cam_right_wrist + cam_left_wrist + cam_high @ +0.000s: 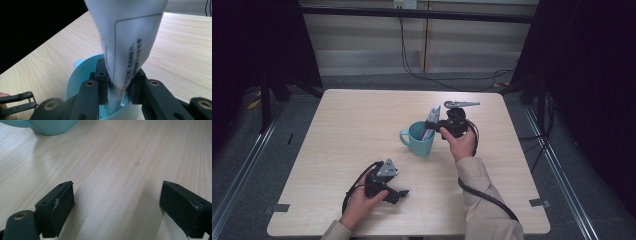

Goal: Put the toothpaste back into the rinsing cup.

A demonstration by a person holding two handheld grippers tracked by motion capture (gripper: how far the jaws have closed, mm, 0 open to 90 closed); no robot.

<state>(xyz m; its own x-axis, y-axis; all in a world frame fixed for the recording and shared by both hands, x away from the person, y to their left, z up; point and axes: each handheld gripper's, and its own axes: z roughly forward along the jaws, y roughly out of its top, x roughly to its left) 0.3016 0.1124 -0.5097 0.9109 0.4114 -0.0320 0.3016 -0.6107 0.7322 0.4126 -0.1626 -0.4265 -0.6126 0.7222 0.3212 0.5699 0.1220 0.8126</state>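
A teal mug [418,141] stands near the middle of the light wooden table [357,115]. A pale tube with printed text [432,116] stands tilted in the mug, its lower end inside. My right gripper [437,128] is shut on the tube just above the rim. In the right gripper view the tube [127,37] rises between the jaws of the right gripper [118,87], over the mug [82,72]. My left gripper [399,194] rests open near the front of the table. Bare wood lies between the wide-apart jaws of the left gripper [117,210], and the mug [50,126] is far ahead.
Black cables trail from both grippers across the front of the table. Dark curtains and metal frame legs stand at both sides, and a wall with hanging cables [404,45] is behind. Floor rails run along the table's left and right.
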